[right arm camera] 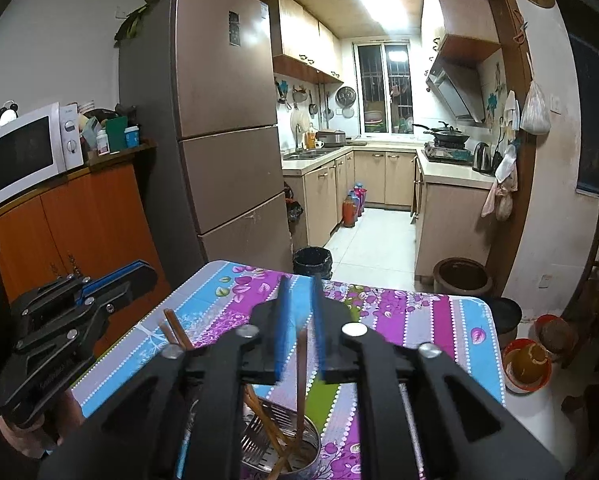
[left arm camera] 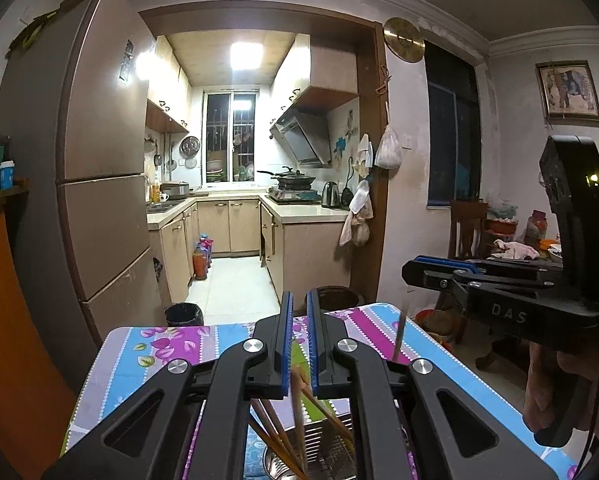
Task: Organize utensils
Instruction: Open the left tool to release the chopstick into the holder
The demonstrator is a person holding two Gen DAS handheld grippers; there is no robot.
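**Both grippers above the chopstick holder**

We start with the biggest thing, the fridge: a tall brown three-door slab with a dull metallic sheen, at ten o'clock in the left wrist view and eleven o'clock in the right. Its top is cut off by the fisheye edge in the left wrist view.

Next comes the table, covered in a glossy cloth of blue, purple and lilac stripes with printed leaves and dotted white lines. Its near part is hidden behind our gripper frames in both views.

The left gripper fills six o'clock of its own view, black angular plastic with blue ribbed pads. Its jaws stand slightly apart, and nothing is pinched between the pads; chopstick tips show in the gap lower down. In the right wrist view it appears at nine o'clock, seen side-on.

The right gripper sits likewise at six o'clock, its blue pads blurred. Its jaws are apart too, and one chopstick rises in the gap; we cannot tell whether either pad touches it. In the left wrist view it reaches in from three o'clock.

The holder, a round steel cup with a slotted insert, sits on the table at six o'clock, mostly hidden and cut by the frame edge.

The brown wooden chopsticks lean in it at splayed angles; their count is hard to make out.
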